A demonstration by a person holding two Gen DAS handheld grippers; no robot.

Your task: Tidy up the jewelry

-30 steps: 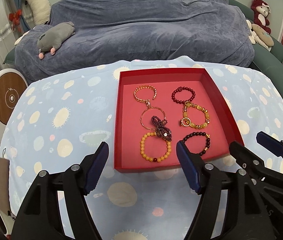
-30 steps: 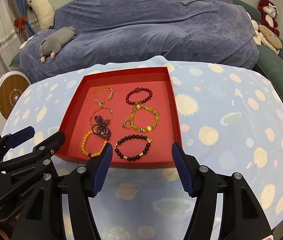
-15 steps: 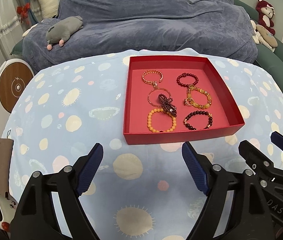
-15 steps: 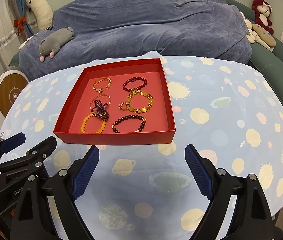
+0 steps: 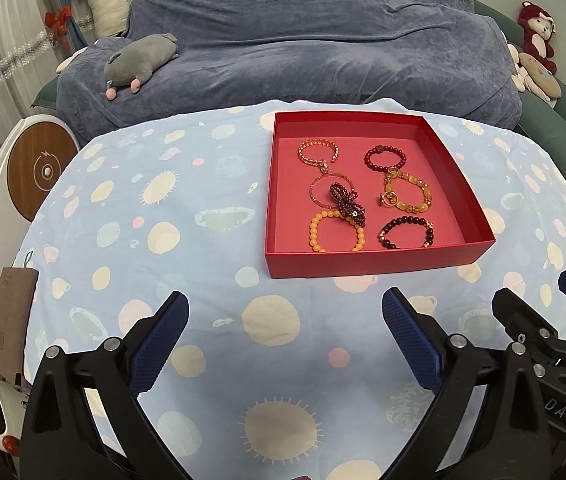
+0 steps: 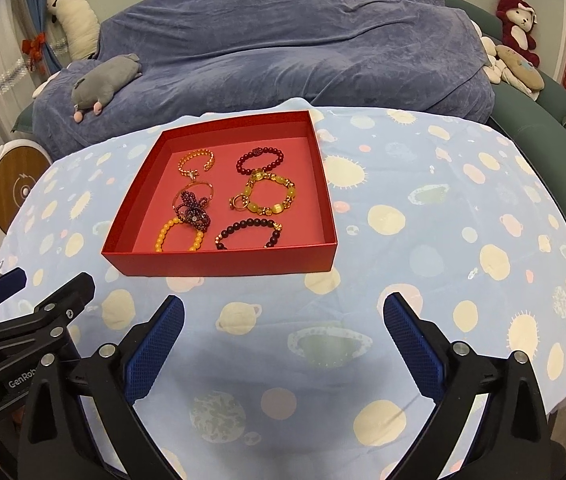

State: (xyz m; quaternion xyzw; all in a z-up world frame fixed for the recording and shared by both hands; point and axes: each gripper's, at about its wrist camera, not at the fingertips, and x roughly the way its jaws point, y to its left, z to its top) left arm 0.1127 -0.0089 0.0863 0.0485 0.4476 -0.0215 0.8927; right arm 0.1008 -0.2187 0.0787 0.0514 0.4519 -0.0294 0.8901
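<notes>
Every bracelet in view lies inside the red box (image 5: 363,258), which sits on the worktop (image 5: 163,240) with its spotted blue cloth, so the sorting looks done or nearly so. The one untidy spot is the dark purple bead string (image 5: 346,203), lying across the thin gold hoop (image 5: 333,188) and touching the orange bead bracelet (image 5: 337,232). The left claw (image 5: 285,344) and the right claw (image 6: 283,344) both hover over bare cloth just short of the box, their jaws opening wide with nothing between them. If anything remains, a claw would reach in and lift that string clear. Against the earlier frames, both claws have drawn back from the box and spread.
</notes>
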